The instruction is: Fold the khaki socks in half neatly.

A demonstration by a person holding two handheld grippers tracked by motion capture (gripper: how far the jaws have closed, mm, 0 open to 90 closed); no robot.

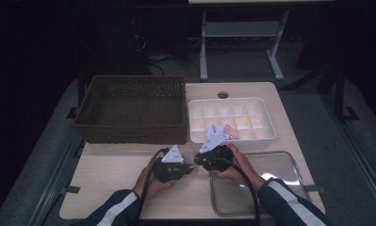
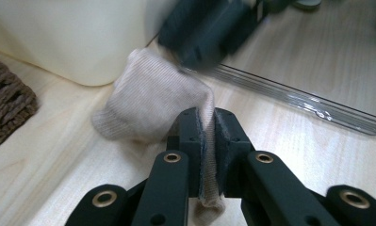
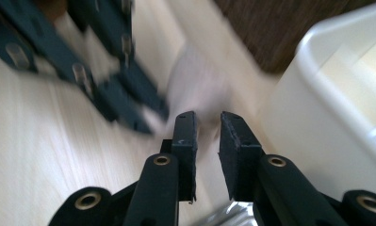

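My left gripper pinches a beige sock between closed jaws, just above the wooden table, near the white divided tray and wicker basket. My right gripper hovers beside it, jaws slightly apart with nothing between them, the sock blurred just beyond.
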